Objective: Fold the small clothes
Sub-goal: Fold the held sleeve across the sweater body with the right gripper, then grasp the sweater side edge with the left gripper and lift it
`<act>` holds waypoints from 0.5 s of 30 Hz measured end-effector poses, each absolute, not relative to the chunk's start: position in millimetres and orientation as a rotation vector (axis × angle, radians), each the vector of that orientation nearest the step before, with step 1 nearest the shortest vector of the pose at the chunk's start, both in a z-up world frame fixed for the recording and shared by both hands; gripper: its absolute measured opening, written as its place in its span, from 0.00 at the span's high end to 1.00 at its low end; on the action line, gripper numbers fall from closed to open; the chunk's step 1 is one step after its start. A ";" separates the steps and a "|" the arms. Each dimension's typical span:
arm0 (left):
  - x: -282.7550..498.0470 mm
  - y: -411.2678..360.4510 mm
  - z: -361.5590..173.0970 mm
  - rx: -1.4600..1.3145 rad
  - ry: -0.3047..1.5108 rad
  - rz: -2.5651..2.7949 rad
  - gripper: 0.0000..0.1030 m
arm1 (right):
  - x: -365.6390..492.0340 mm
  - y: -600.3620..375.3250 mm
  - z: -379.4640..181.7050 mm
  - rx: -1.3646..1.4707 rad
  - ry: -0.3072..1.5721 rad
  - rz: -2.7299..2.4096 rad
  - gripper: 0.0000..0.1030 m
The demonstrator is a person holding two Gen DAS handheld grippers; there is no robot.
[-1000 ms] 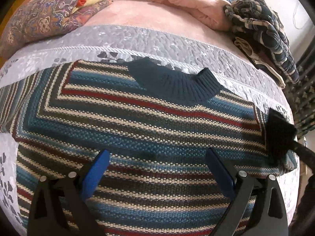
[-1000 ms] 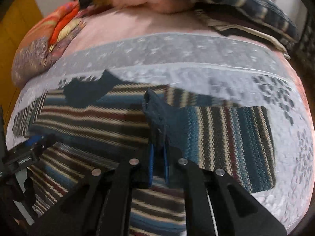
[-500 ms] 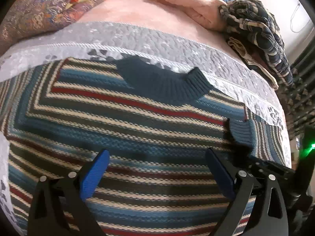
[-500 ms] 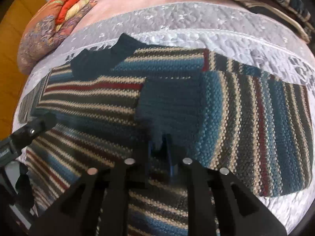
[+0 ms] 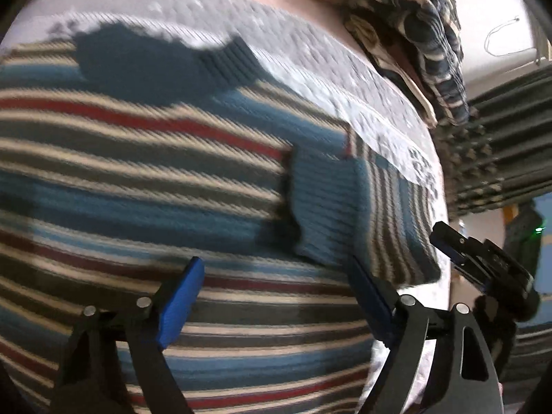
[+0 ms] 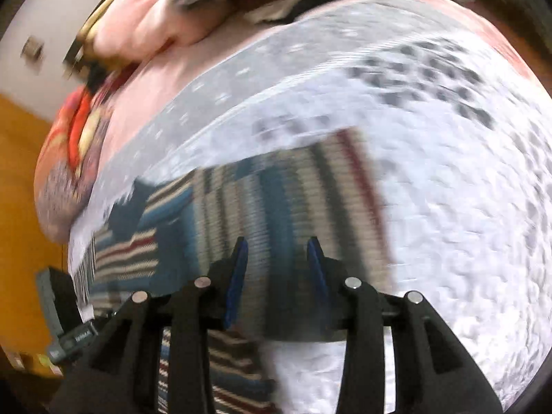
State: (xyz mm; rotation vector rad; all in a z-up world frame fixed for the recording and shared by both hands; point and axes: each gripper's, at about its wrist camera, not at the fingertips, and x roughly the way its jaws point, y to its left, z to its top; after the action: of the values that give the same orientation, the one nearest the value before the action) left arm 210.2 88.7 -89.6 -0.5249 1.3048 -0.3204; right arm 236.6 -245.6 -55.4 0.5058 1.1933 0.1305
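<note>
Nearest the left wrist camera, the left claw [image 5: 276,296] hung with its blue pads spread wide and nothing between them, low over the body of the striped sweater [image 5: 172,179]. The sweater lay flat on the grey quilted bedspread [image 5: 310,58] of the bed, its dark collar [image 5: 155,65] pointing away from the person. The right claw [image 6: 277,272] was also parted and empty, its pads standing over the folded sleeve [image 5: 345,207], which lay across the chest with its ribbed cuff toward the middle.

By that layout, the first sleeve fold looked finished and let go, so the step in hand was the change-over to the other side. The next move would call for the left claw to find the far sleeve at its cuff, pinch it and bring it across to match. That sleeve sat outside both blurred views, so its position could only be guessed.

Counted: one sweater, one sleeve folded in, two claws. Farther off lay a pink blanket [image 6: 155,24], one dark patterned garment heap [image 5: 414,34], and a bright orange bundle [image 6: 76,120] at the bed's far edge.
</note>
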 end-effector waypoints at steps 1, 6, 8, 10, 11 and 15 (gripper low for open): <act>212.2 84.7 -92.6 -0.534 1.310 -0.318 0.19 | 234.4 -258.2 -58.3 0.524 1.191 0.114 0.65; 220.8 74.3 -94.6 -0.553 1.283 -0.317 0.21 | 229.7 -281.3 -66.6 0.526 1.188 0.083 0.65; 224.8 68.5 -94.4 -0.563 1.273 -0.327 0.35 | 231.1 -279.9 -67.9 0.512 1.188 0.082 0.65; 227.9 63.2 -95.9 -0.592 1.268 -0.338 0.51 | 231.5 -280.3 -67.2 0.491 1.185 0.081 0.65; 228.1 61.8 -96.8 -0.600 1.268 -0.343 0.63 | 232.3 -279.7 -66.6 0.481 1.183 0.080 0.65; 226.6 57.3 -96.0 -0.618 1.243 -0.357 0.90 | 233.5 -278.3 -65.1 0.460 1.175 0.071 0.65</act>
State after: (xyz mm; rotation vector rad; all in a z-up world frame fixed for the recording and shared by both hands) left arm 226.6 57.3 -96.0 -0.6177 1.2432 -0.3567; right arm 233.5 -278.3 -65.1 0.4603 1.1746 0.0707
